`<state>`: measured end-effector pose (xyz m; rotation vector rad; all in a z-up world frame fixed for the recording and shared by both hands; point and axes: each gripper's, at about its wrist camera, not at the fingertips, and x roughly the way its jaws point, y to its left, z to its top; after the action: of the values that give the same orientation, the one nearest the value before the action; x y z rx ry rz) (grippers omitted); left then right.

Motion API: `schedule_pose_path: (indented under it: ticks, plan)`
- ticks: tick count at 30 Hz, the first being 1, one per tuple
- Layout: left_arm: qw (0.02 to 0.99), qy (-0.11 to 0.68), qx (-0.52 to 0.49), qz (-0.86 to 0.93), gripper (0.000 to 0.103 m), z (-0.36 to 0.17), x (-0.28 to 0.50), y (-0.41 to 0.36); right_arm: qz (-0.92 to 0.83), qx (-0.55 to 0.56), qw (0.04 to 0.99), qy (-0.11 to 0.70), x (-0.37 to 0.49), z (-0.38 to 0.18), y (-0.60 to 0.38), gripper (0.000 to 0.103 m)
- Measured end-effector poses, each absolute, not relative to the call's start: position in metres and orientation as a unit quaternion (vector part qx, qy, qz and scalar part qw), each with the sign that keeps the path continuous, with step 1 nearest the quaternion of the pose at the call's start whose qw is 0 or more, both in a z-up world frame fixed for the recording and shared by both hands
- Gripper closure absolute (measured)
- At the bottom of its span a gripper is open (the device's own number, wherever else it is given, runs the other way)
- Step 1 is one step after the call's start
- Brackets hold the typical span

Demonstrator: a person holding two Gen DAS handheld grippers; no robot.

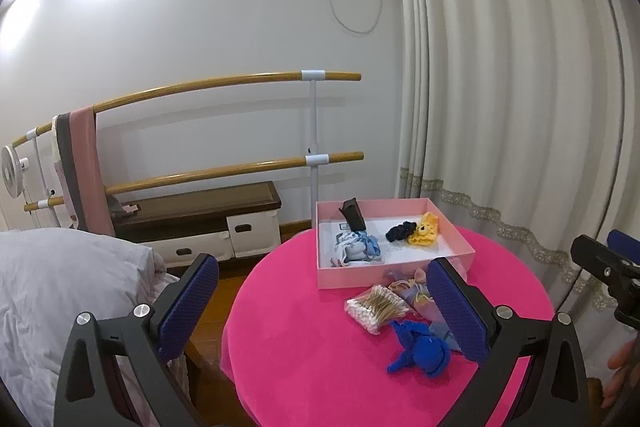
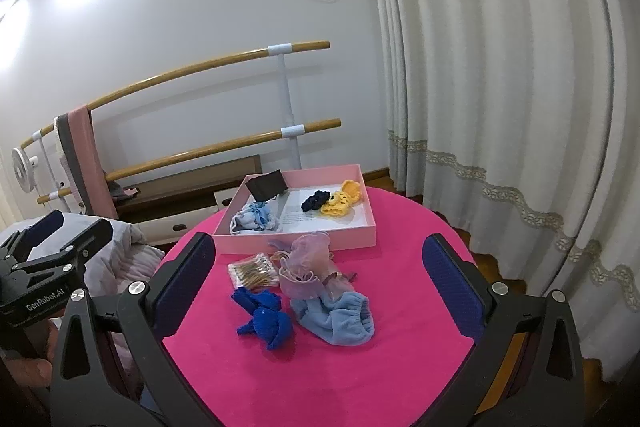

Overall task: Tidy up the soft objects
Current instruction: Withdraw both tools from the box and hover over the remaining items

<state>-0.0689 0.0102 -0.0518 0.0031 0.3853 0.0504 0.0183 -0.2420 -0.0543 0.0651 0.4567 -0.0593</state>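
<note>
A pink box (image 2: pixel 304 241) (image 1: pixel 394 277) stands on the round pink table (image 2: pixel 320 367) and holds a black pouch (image 2: pixel 267 183), a pale blue cloth (image 2: pixel 256 219), a dark scrunchie (image 2: pixel 314 201) and a yellow knitted toy (image 2: pixel 340 201). In front of the box lie a bag of cotton swabs (image 2: pixel 254 271), a pink gauze scrunchie (image 2: pixel 306 265), a royal-blue cloth (image 2: pixel 266 319) (image 1: pixel 420 351) and a light blue cloth (image 2: pixel 340 317). My right gripper (image 2: pixel 320 291) is open above these loose items. My left gripper (image 1: pixel 320 311) is open and empty at the table's left edge.
A bed with a white duvet (image 1: pixel 60 287) is left of the table. Behind stand a wooden ballet barre (image 1: pixel 224 83) with a pink towel (image 1: pixel 86 163) and a low cabinet (image 1: pixel 200 223). White curtains (image 1: pixel 520 107) hang close on the right.
</note>
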Motion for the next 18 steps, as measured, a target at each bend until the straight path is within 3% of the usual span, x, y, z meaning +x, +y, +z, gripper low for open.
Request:
schedule_pose_path:
  ticks: [18]
  plan:
    - [0.954,0.299,0.001,-0.017,0.000,-0.096,-0.012,-0.010,-0.053,0.040,0.948,0.311,0.046,-0.105,-0.273,0.000]
